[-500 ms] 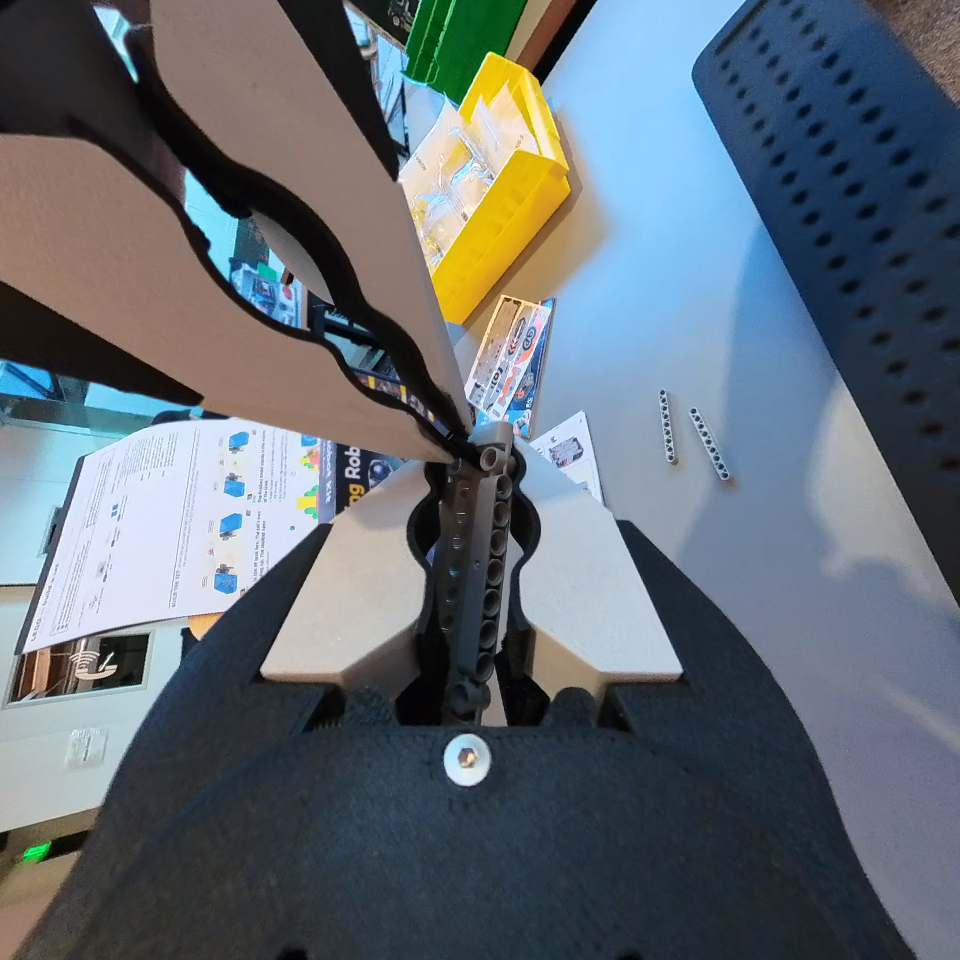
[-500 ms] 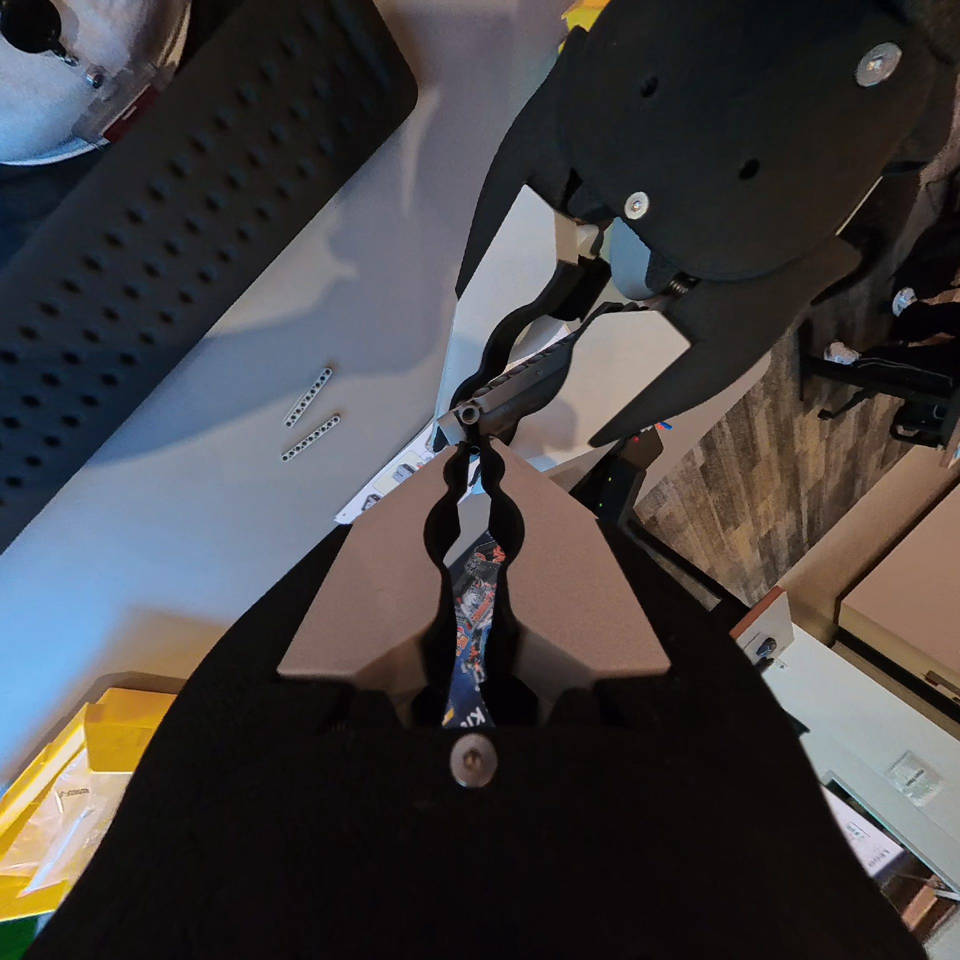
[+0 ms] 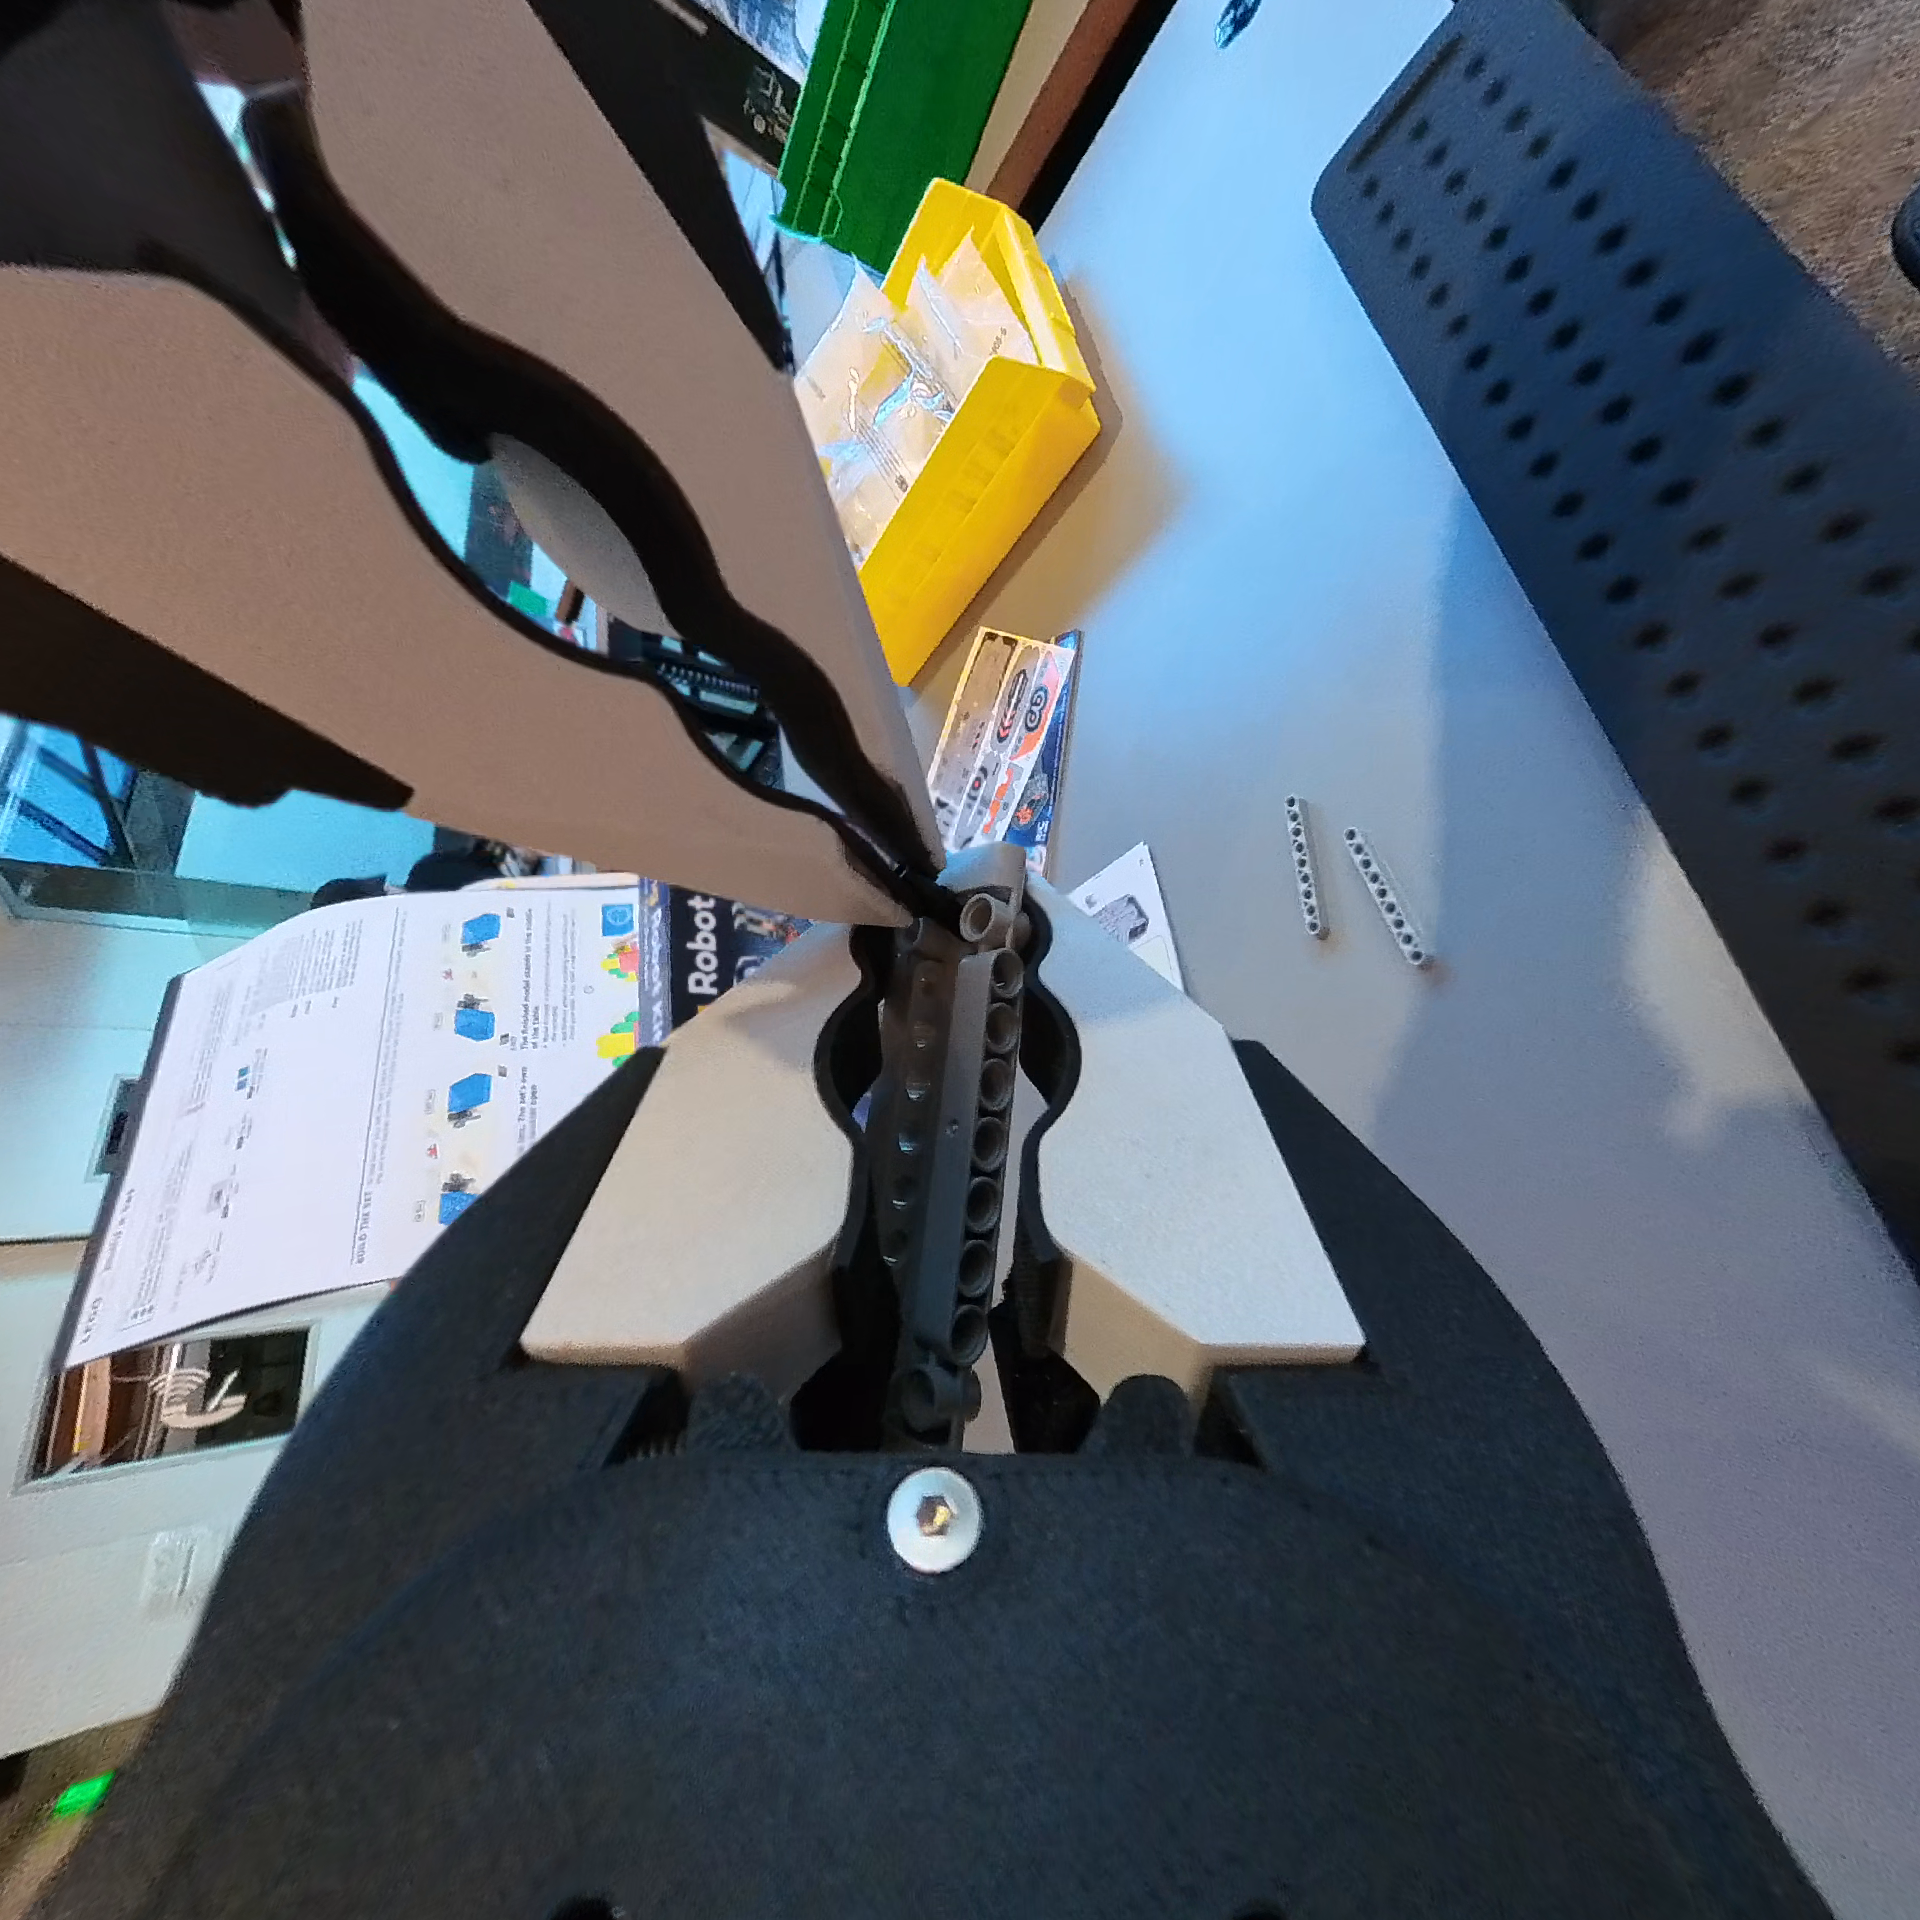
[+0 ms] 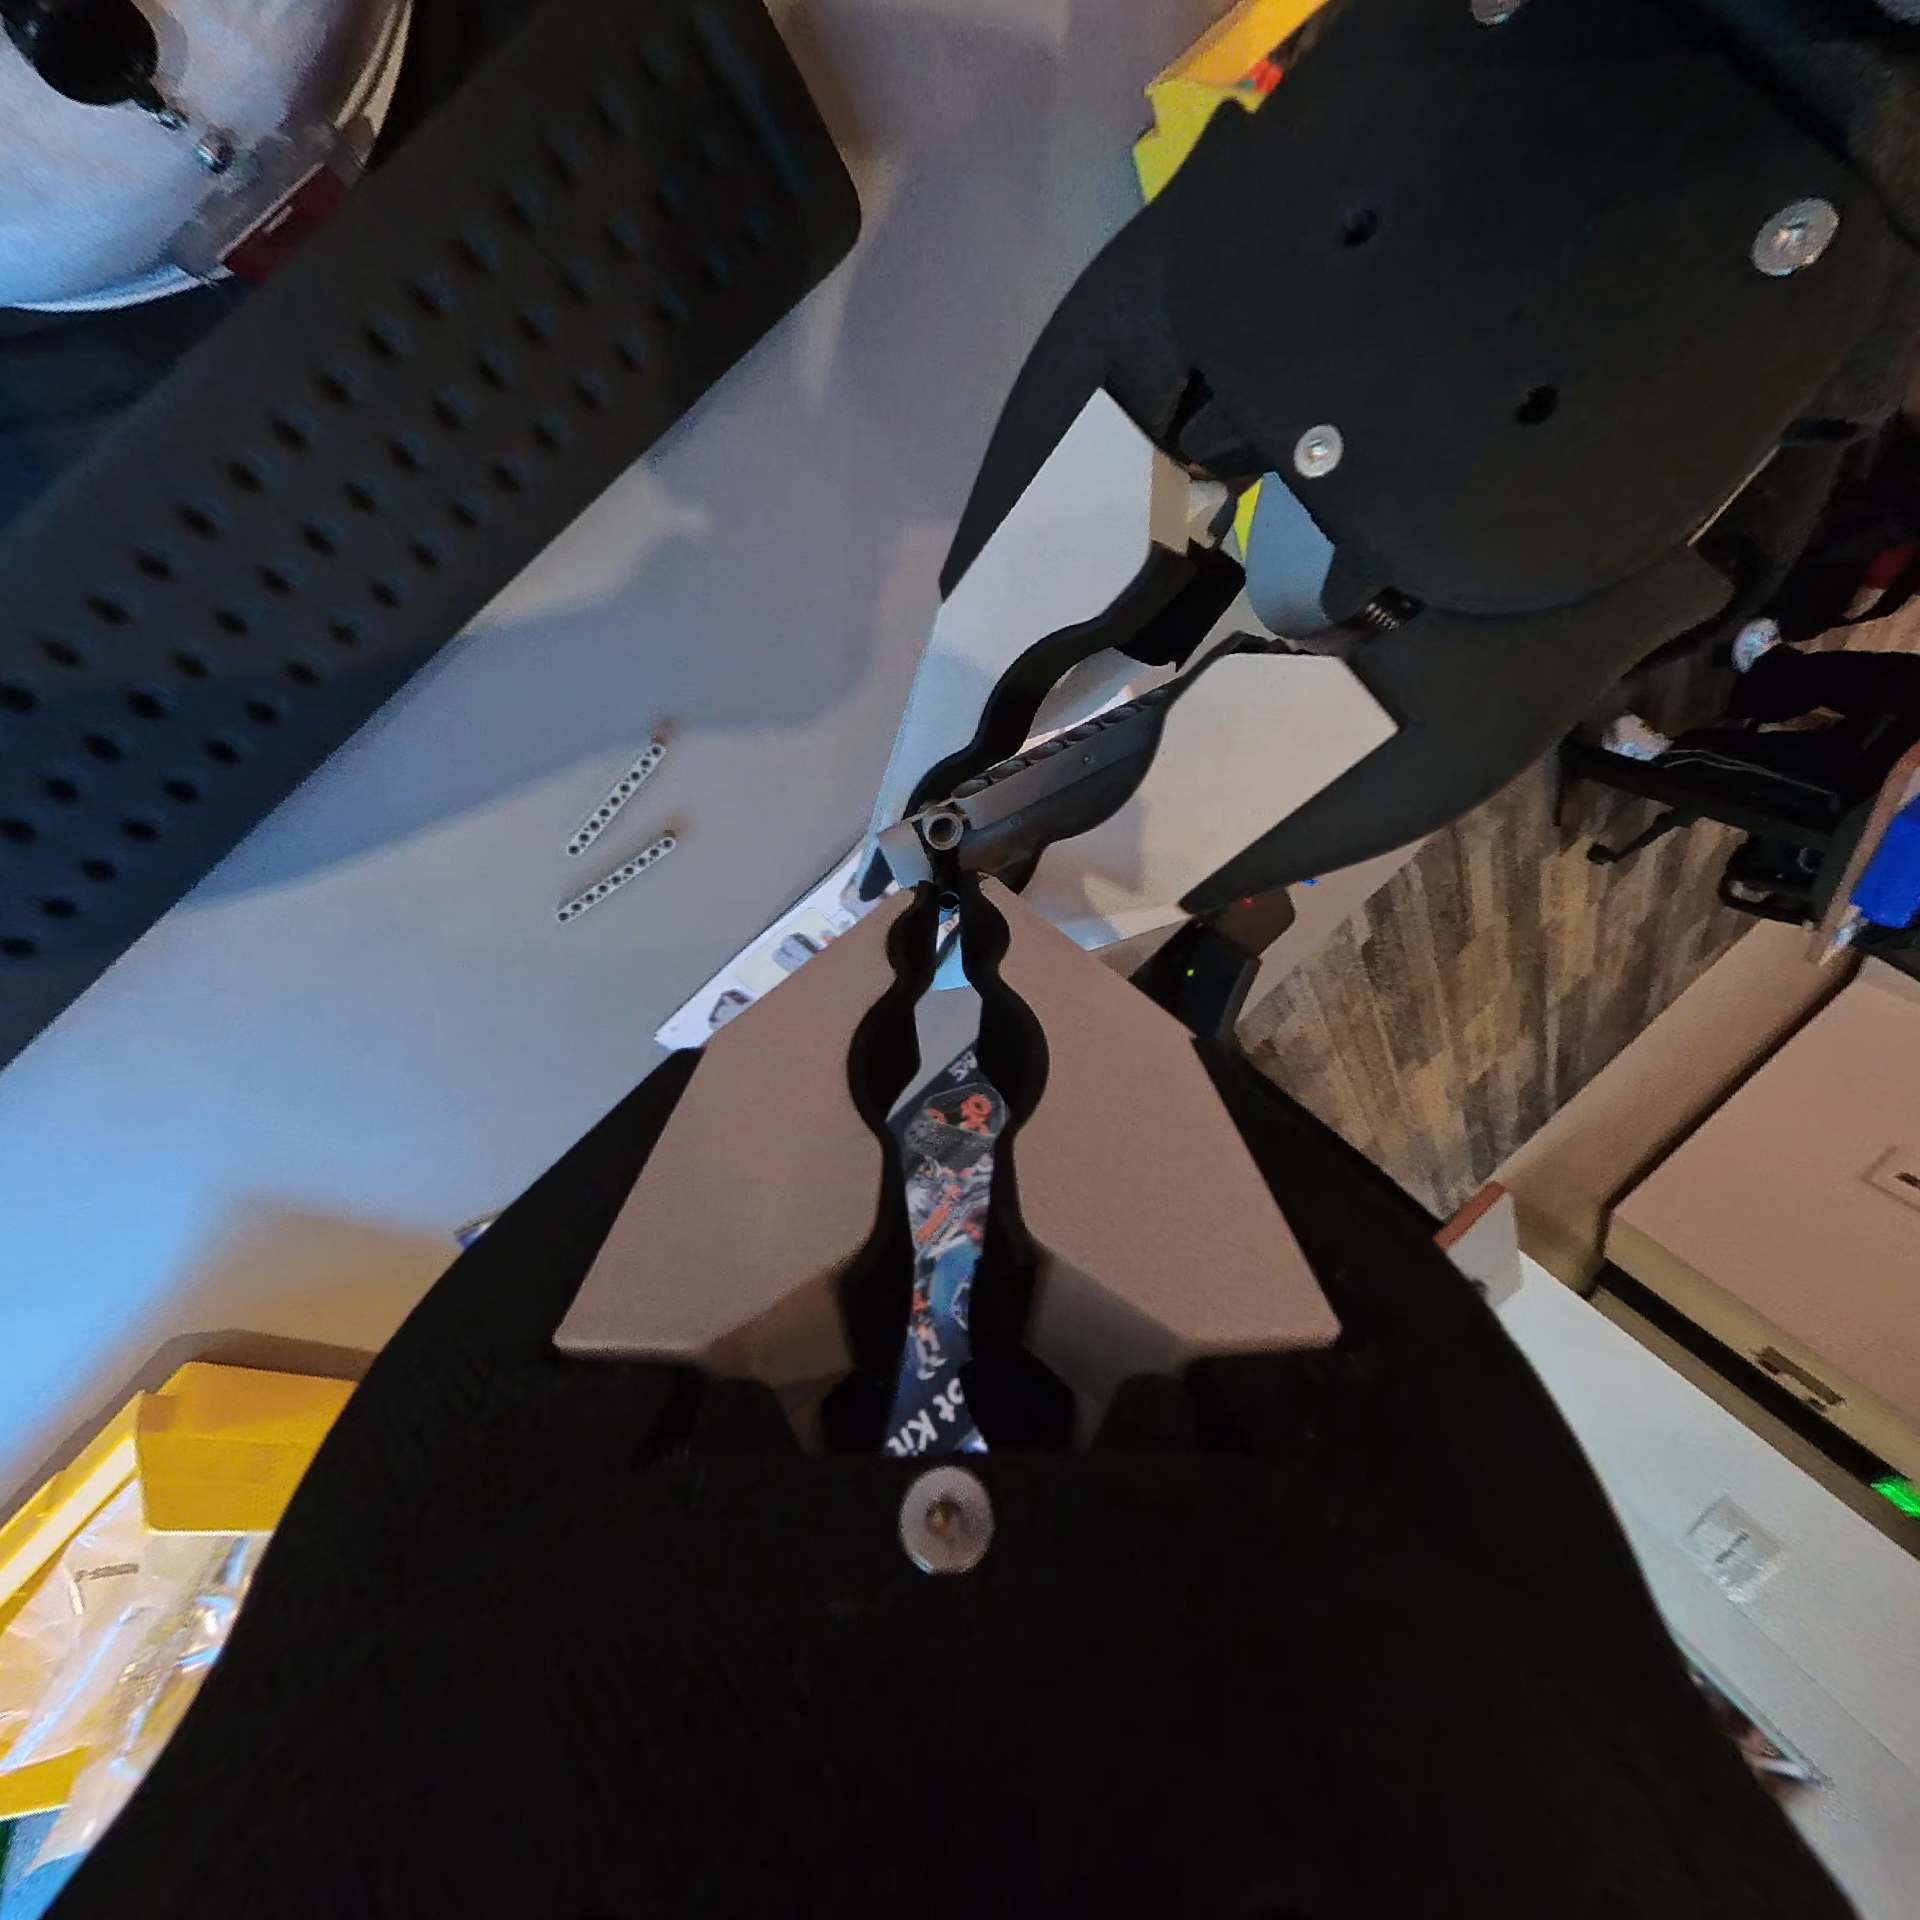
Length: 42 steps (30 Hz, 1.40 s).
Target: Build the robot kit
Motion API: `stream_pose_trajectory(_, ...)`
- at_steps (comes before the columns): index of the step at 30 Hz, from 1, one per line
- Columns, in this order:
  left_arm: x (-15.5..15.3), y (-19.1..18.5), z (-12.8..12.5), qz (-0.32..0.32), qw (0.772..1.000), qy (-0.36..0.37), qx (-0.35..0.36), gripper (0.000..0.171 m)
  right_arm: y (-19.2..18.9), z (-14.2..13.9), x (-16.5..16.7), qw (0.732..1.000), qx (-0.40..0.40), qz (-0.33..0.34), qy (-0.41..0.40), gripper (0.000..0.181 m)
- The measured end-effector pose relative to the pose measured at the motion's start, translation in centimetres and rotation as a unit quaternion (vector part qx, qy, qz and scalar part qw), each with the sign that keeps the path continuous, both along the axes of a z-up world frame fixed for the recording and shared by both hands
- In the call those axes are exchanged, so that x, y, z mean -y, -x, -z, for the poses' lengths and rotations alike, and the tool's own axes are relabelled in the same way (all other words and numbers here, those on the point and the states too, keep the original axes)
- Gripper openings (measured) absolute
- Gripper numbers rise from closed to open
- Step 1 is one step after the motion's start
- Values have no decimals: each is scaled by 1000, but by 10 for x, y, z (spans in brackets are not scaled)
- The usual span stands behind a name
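Observation:
My left gripper (image 3: 971, 906) is shut on a dark grey perforated beam (image 3: 956, 1132) that lies along its fingers, with the end hole sticking out at the tips. My right gripper (image 3: 920, 896) comes in from the upper left, its tips right at that end of the beam. In the right wrist view my right gripper (image 4: 943, 896) is shut, with a small dark piece barely showing between the tips. It sits just under the beam's end hole (image 4: 940, 831). The left gripper (image 4: 935, 844) holds the beam (image 4: 1039, 774) above the grey table (image 4: 312, 1039).
Two light grey beams (image 3: 1307, 868) (image 3: 1387, 899) lie side by side on the table (image 3: 1351, 623). A yellow bin (image 3: 987, 488) of clear bags and a green bin (image 3: 894, 114) stand farther back. A black perforated panel (image 3: 1662, 468) lies along the right. An instruction sheet (image 3: 364, 1091) and a sticker sheet (image 3: 1003, 727) lie under the grippers.
Almost nothing. Both grippers stay tip to tip at the beam's end, and the views have shifted only slightly.

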State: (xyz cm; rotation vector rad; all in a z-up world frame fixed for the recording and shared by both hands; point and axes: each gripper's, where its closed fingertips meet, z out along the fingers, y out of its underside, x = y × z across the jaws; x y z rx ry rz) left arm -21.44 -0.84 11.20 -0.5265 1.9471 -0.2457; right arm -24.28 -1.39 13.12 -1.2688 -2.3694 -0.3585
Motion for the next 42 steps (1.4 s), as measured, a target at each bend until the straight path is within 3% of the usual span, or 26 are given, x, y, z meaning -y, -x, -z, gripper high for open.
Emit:
stream_pose_trajectory(9,15,7,-16,36,997,64,8,13,8,-14,8,993,12,-64,-99,3)
stream_pose_trajectory(18,32,8,-15,70,997,5,22,16,7,-11,31,994,-59,-8,93,4)
stream_pose_trajectory(34,39,9,-26,93,994,-20,60,5,9,-25,37,981,-129,-17,147,4)
stream_pose_trajectory(42,34,4,-26,68,988,-112,87,4,7,-28,35,984,-128,-16,127,4)
